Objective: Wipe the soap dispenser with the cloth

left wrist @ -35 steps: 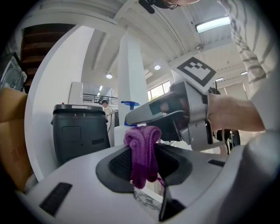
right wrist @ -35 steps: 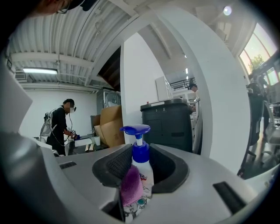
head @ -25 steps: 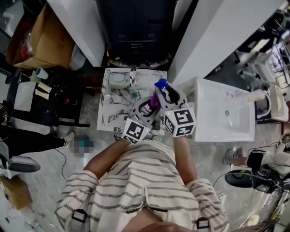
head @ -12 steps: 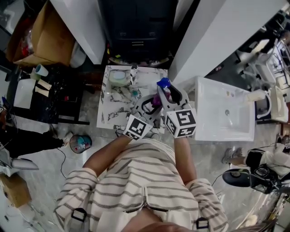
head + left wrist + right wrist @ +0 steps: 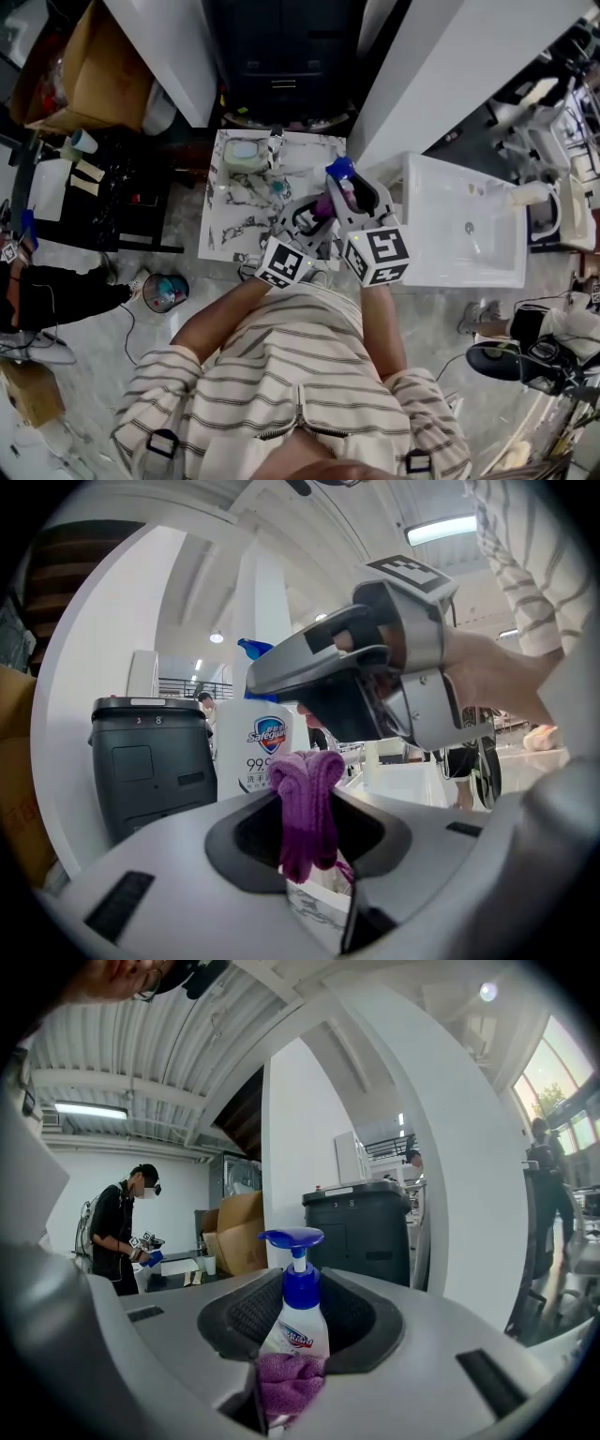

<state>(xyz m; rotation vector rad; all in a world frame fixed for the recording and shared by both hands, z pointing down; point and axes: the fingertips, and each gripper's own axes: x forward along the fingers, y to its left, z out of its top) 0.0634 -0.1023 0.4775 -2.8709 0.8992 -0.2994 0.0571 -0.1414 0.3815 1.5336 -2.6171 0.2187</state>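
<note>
1. My left gripper (image 5: 309, 794) has its jaws closed on the purple cloth (image 5: 302, 827), which sticks out past the tips.
2. My right gripper (image 5: 292, 1358) clamps the soap dispenser (image 5: 300, 1321) upright between its jaws.
3. The cloth lies against the dispenser's lower side, just in front of the right jaws.
4. Below both grippers is the marble table (image 5: 225, 234).

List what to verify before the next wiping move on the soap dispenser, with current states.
1. White plastic soap dispenser with blue pump clamped in right hand-held gripper: ok.
2. Purple knitted cloth clamped in left hand-held gripper: ok.
3. Dispenser upright: ok.
4. Cloth placed at dispenser's lower front: ok.
5. Cloth actually pressing the dispenser: cannot tell.
</note>
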